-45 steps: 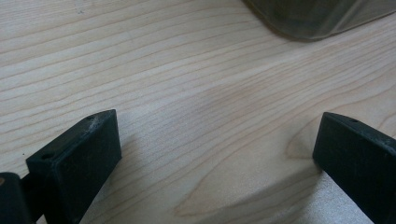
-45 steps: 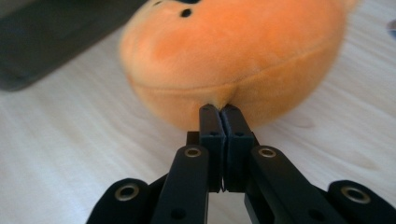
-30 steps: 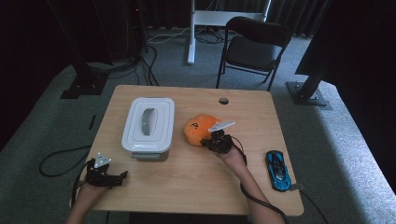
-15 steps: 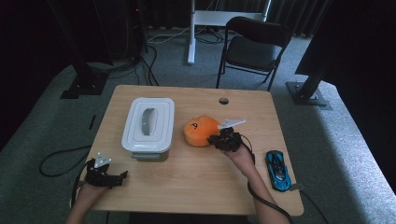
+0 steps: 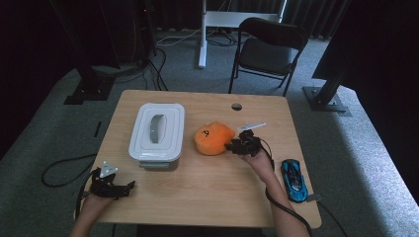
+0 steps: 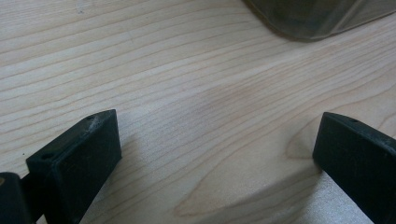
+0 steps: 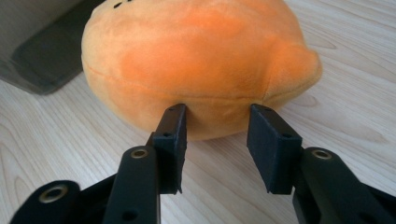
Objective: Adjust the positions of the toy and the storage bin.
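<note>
You worked in a lab or studio: a lone wooden counter (image 5: 207, 187) on grey carpet (image 5: 44, 143), black curtains (image 5: 316, 15), metal stand bases (image 5: 326, 101), floor cables (image 5: 64, 168), a folding chair (image 5: 267, 49) beyond its far edge.

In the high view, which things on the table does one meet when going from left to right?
Left gripper → white lidded container → orange plush toy → right gripper → blue toy car.

A wooden table (image 5: 207, 187) carries a lidded white box (image 5: 157, 131), an orange plush (image 5: 212, 138) and a blue toy car (image 5: 295, 179).
</note>
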The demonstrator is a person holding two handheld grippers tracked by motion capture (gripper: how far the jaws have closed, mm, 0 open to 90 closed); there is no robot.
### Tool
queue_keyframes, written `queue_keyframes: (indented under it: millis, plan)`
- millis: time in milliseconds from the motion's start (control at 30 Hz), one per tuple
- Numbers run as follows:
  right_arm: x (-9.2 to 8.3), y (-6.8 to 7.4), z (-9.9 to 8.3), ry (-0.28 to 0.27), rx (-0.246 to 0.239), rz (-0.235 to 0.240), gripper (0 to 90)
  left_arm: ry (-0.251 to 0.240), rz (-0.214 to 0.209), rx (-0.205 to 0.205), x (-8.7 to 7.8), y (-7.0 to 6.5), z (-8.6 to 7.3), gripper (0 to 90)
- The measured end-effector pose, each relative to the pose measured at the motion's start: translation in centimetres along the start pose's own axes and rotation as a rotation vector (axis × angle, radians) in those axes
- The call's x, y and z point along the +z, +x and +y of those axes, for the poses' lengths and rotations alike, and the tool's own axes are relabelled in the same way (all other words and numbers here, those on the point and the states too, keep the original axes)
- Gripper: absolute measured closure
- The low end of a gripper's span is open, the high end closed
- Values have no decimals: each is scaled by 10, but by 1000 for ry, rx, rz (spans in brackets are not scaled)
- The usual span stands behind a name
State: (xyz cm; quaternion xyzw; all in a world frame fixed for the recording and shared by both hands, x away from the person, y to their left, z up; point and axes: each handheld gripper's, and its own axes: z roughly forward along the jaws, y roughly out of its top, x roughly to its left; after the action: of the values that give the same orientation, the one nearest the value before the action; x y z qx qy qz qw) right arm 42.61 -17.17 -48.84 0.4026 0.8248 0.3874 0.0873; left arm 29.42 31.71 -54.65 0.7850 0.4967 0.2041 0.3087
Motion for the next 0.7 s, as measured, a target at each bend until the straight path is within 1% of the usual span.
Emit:
queue_keyframes:
  millis: [133,233,267,300,367,467,533,633,700]
  plan:
    - [2,5,1,-7,1,17,718,0,0,0,0,0,0,14]
    - [3,9,1,-2,-26,15,864,0,0,0,0,0,0,14]
    - [3,9,1,-2,-26,15,864,0,0,0,0,0,0,14]
    - [3,13,1,-1,-48,8,900,0,0,0,0,0,0,14]
    - [4,16,2,-3,-57,15,900,0,0,0,0,0,0,14]
    - [5,21,3,-9,-73,7,900,0,0,0,0,0,0,14]
    - [7,22,5,-8,-63,31,900,0,0,0,0,0,0,14]
    - [11,28,7,-10,-71,47,900,0,0,0,0,0,0,14]
    - [15,34,7,-8,-78,71,900,0,0,0,0,0,0,14]
